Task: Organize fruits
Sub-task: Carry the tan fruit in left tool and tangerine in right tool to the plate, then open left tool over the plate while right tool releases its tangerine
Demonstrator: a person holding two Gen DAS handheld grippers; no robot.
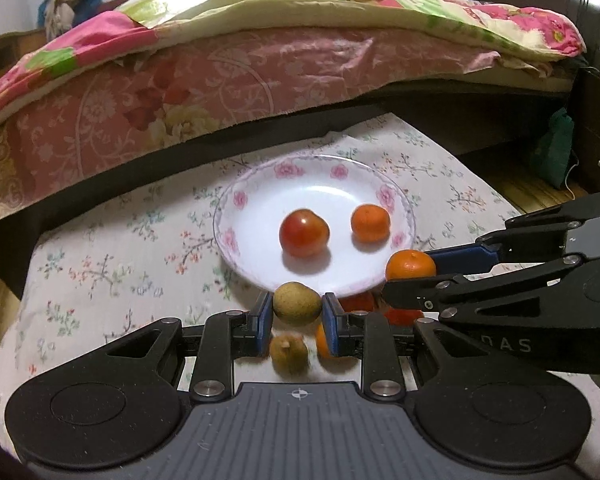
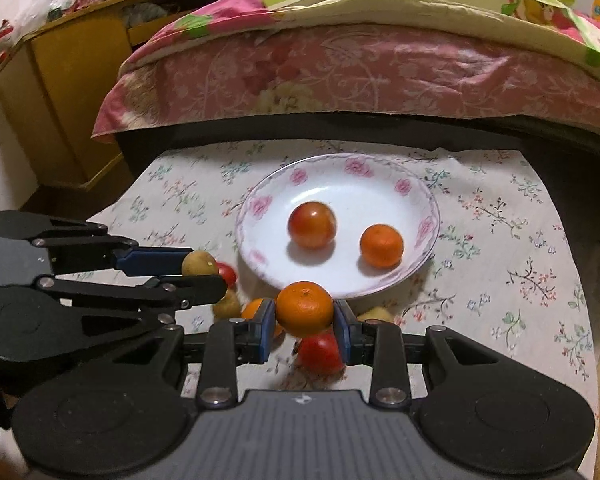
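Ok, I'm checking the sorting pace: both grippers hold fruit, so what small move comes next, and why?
Probably carry both forward over the plate and release. The left gripper grips a brown fruit, the right gripper a tangerine, both short of the plate's near rim, where a tomato already sits.

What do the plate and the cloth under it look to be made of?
Plate: likely glazed ceramic or melamine, since it is glossy white with printed pink roses on the rim; which of the two cannot be told. Cloth: thin woven fabric, matte, with a floral print and soft creases near its far edge.
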